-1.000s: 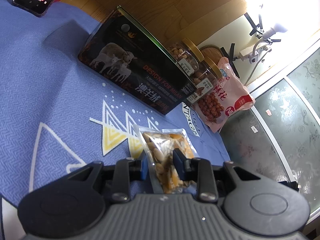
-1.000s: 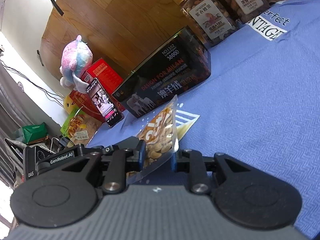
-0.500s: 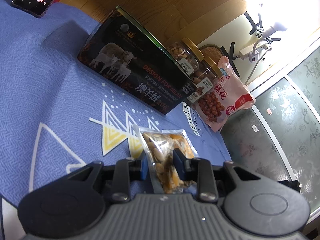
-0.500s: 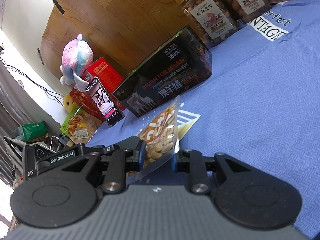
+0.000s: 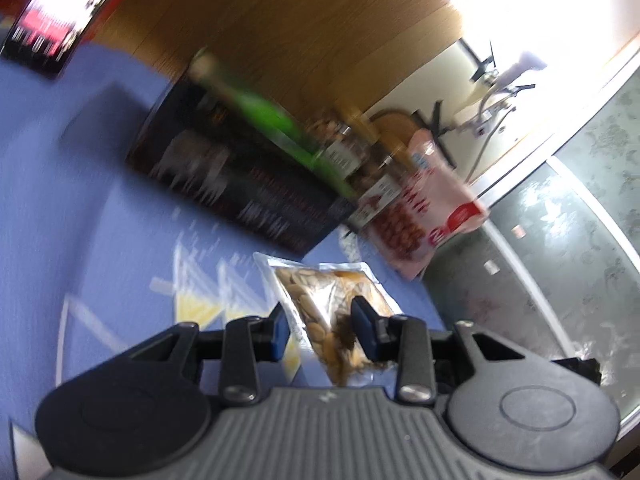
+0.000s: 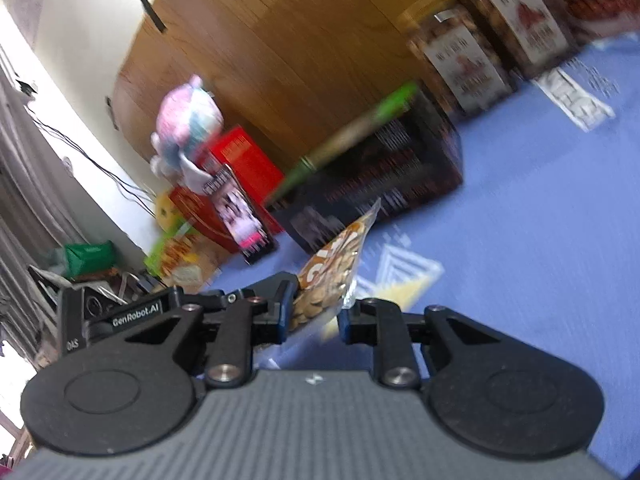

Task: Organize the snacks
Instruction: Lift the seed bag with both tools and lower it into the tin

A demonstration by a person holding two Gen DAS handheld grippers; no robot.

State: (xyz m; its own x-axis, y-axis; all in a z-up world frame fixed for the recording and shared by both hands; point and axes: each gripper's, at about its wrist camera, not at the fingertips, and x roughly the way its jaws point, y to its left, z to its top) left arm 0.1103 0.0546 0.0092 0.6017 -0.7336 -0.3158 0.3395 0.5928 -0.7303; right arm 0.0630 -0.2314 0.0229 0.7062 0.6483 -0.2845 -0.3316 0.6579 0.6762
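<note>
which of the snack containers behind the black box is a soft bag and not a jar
The pink bag of red-brown nuts, at the row's end past the two gold-lidded jars; it is a floppy pouch, while they are rigid clear tubs.

The left wrist camera is sitting low behind the left gripper (image 5: 320,332), looking forward along its fingers across the blue cloth (image 5: 60,208), close to the surface, and facing the dark box (image 5: 240,188), the nut jars (image 5: 344,148) and the pink snack bag (image 5: 424,208) by the frosted glass door (image 5: 560,240). The right wrist camera is riding behind the right gripper (image 6: 316,312), equally low and tilted, and is looking at the same dark box (image 6: 380,184) and nut jars (image 6: 460,60) from the other side, with the plush toy (image 6: 184,124) and phone (image 6: 240,216) further left. Both views are blurred.
</note>
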